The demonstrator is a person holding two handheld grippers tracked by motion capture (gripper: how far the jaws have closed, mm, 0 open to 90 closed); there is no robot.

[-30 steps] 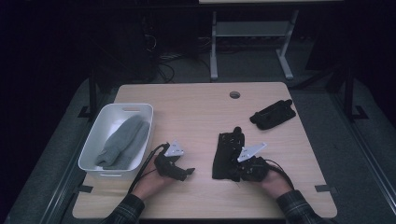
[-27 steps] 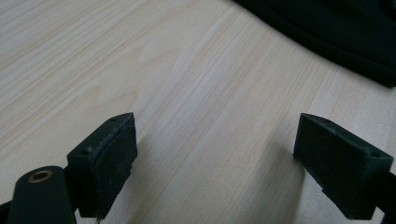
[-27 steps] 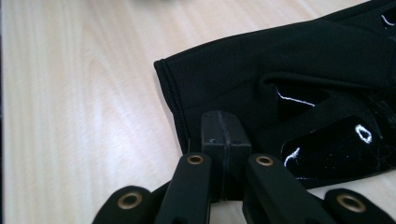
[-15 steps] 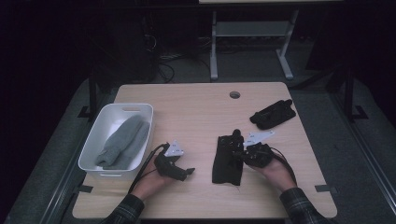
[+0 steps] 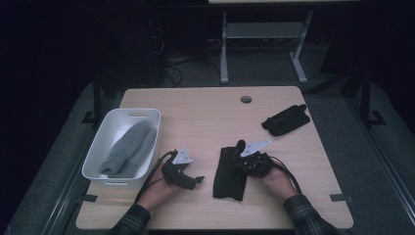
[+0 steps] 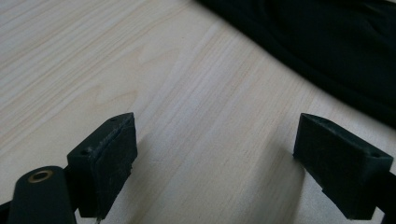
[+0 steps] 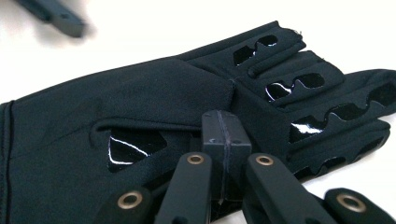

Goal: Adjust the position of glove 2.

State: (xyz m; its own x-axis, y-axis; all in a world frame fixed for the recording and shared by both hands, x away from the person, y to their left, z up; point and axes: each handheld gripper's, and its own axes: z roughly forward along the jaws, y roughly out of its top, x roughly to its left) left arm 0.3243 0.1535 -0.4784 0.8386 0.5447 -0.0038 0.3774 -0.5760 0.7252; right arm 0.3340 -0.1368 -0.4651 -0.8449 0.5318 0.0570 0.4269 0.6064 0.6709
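Right gripper [image 5: 243, 165]: held in the person's right hand over the near right of the table, tips on the black glove [image 5: 231, 171]. In the right gripper view the 2 jaws are pressed together, pad against pad, resting on the glove's fabric; whether any fabric is pinched between them cannot be told.
Black glove: lies flat on the table [image 5: 205, 112] near the front edge, cuff toward the person, fingers pointing away. Glossy patches show on palm and fingers in the right gripper view [image 7: 140, 107].
Left gripper [image 5: 195, 180]: in the left hand, low over bare wood, just left of the glove. Jaws stand wide apart with nothing between them; the glove's edge [image 6: 327, 51] shows ahead.
Second black glove [image 5: 286, 120]: far right of the table, well apart from both grippers.
White bin [image 5: 98, 161]: at the left edge, holding 2 grey gloves [image 5: 129, 149] side by side.
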